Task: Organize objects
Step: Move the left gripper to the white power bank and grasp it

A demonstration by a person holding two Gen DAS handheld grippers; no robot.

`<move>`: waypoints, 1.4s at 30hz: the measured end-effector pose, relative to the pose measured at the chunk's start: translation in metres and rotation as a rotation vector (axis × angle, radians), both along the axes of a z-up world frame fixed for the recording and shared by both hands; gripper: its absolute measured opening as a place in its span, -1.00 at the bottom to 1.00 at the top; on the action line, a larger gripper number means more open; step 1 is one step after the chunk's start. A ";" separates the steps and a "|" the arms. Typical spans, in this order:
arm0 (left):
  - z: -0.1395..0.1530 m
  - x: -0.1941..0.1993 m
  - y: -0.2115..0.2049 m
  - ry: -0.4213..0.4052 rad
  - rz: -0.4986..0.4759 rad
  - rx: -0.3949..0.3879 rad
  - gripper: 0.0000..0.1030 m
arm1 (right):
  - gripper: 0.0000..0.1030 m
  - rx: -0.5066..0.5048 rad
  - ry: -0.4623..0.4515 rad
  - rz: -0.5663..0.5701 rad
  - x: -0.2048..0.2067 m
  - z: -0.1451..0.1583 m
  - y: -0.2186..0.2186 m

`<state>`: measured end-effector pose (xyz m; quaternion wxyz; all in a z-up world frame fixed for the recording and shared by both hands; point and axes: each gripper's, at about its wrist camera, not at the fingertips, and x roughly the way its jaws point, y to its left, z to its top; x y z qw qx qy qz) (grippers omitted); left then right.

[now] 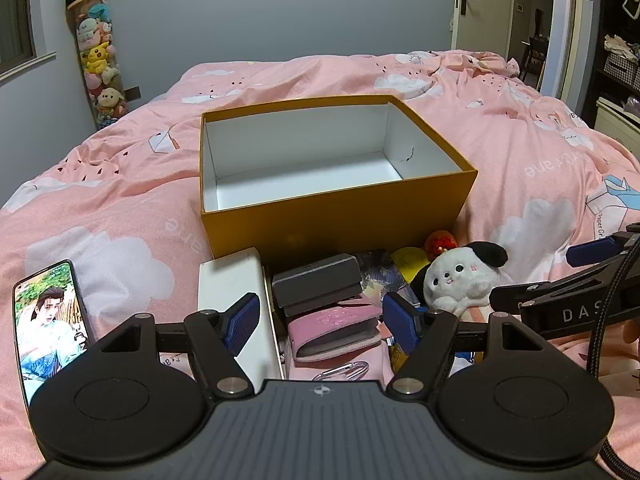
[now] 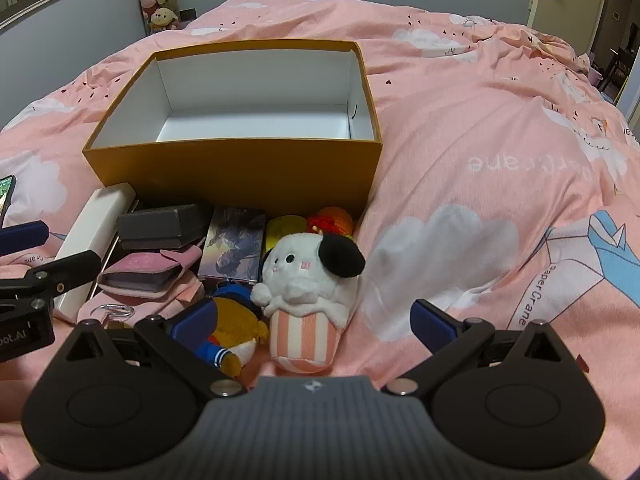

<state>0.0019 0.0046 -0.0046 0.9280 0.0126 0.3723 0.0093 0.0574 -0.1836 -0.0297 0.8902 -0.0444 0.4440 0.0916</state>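
A pink bed (image 2: 480, 140) carries an orange box (image 2: 240, 168), open and white inside, in the middle; just near of it lies a cluster: a white slab (image 1: 232, 292) at left, a dark grey case (image 1: 316, 284), a pink wallet (image 1: 332, 332), and a white plush (image 2: 308, 280) at right; the left hand-held gripper (image 1: 320, 322) and the right hand-held gripper (image 2: 312, 320) hover with fingers apart, holding nothing.

Left gripper (image 1: 320, 322): we hold it low and level, jaws spread wide, nothing between the blue pads (image 1: 242, 322).
Right gripper (image 2: 314, 326): we hold it alongside, jaws likewise wide apart, empty.
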 end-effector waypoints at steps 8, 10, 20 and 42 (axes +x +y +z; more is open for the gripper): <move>0.000 0.000 0.000 0.000 0.000 0.001 0.60 | 0.98 0.007 0.003 -0.004 -0.001 -0.001 -0.001; 0.000 0.000 0.000 0.001 -0.001 0.001 0.60 | 0.98 0.009 0.005 -0.005 -0.001 -0.001 -0.002; -0.001 -0.003 0.011 0.040 0.011 -0.048 0.60 | 0.95 0.034 0.020 0.029 0.001 -0.003 0.002; -0.034 0.068 0.037 0.263 0.100 0.013 0.60 | 0.36 -0.027 -0.013 0.267 0.040 -0.001 0.050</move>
